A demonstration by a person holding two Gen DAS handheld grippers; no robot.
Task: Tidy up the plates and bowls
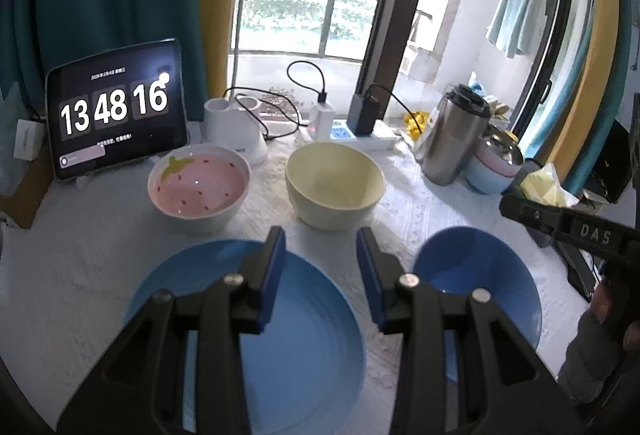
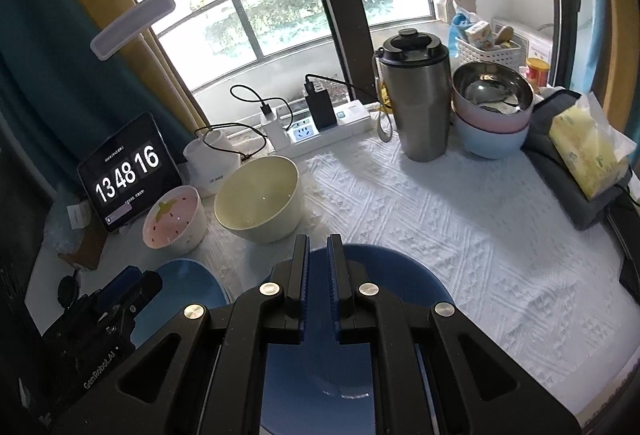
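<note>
A blue plate lies near the front of the white tablecloth, under my left gripper, which is open and empty above it. A blue bowl sits to its right. Behind them stand a pink strawberry bowl and a cream bowl. In the right wrist view my right gripper hovers over the blue bowl, its jaws narrowly apart with nothing between them. The blue plate, pink bowl and cream bowl lie to its left.
A tablet clock, a lamp base and a power strip line the back. A steel tumbler, stacked steel-lined bowls and a tissue pack stand at the right. The table's right edge is near.
</note>
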